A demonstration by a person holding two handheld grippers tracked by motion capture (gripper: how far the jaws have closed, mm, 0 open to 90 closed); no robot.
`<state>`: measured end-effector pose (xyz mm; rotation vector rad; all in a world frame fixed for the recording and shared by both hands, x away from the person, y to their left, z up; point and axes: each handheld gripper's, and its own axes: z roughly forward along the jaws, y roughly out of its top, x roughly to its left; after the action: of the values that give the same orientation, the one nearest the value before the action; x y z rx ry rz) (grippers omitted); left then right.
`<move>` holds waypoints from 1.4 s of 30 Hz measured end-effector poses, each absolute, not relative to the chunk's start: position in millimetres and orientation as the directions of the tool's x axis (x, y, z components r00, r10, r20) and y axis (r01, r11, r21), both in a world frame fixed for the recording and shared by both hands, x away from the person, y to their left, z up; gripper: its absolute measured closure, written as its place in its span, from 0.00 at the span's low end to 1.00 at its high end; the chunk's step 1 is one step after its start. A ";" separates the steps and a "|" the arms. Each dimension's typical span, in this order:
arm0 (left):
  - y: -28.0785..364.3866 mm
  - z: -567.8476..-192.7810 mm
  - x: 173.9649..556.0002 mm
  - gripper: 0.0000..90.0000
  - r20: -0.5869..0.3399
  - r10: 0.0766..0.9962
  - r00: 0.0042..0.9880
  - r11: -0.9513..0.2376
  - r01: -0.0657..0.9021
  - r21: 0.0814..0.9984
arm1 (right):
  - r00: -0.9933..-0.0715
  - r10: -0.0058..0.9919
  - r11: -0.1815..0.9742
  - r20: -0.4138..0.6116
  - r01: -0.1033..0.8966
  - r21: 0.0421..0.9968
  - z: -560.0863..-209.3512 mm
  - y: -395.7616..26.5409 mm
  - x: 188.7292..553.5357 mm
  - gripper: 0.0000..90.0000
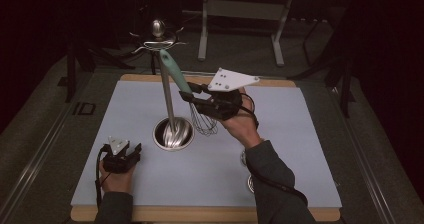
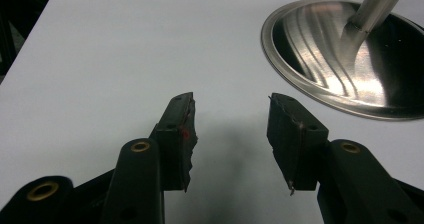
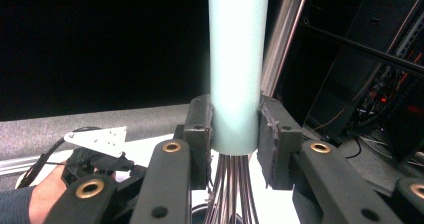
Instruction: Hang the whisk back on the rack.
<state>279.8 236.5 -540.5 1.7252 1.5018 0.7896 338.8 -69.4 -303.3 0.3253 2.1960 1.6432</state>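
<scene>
A whisk with a pale teal handle (image 1: pixel 173 71) and wire head (image 1: pixel 203 120) hangs in the air. My right gripper (image 1: pixel 196 95) is shut on the handle's lower end, the handle tilted up toward the hooks of the steel rack (image 1: pixel 157 39). In the right gripper view the pads (image 3: pixel 200 126) press on both sides of the teal handle (image 3: pixel 236 64), with the wires (image 3: pixel 232 189) below. The rack's pole (image 1: pixel 167 96) rises from a round steel base (image 1: pixel 173 134). My left gripper (image 1: pixel 125 151) rests low on the mat at the left, open and empty; its fingertips (image 2: pixel 182 126) stand apart beside the base (image 2: pixel 320 49).
A pale blue mat (image 1: pixel 280 149) covers a wooden board (image 1: pixel 200 214). The rack's top carries a round knob and curved hooks. Beyond the table stand a metal frame (image 1: pixel 240 14) and dark stands. A small metal object (image 1: pixel 250 183) lies by the right sleeve.
</scene>
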 end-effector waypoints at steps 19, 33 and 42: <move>235.9 -540.6 280.2 0.61 0.002 0.990 0.143 -0.083 0.562 0.823 | -0.906 0.384 0.313 -0.178 -0.054 0.948 -304.3 -59.0 336.0 0.77; 236.0 -540.5 280.2 0.61 0.003 0.990 0.143 -0.084 0.563 0.822 | -0.882 0.437 0.351 -0.175 -0.012 0.936 -305.3 -50.0 344.0 0.77; 236.0 -540.5 280.1 0.61 0.002 0.990 0.143 -0.083 0.563 0.822 | -0.851 0.481 0.373 -0.212 -0.020 0.928 -310.9 -40.4 347.4 0.76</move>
<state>280.1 236.0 -540.5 1.7354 1.5005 0.7887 347.4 -40.4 -310.9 0.3979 2.1869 1.4864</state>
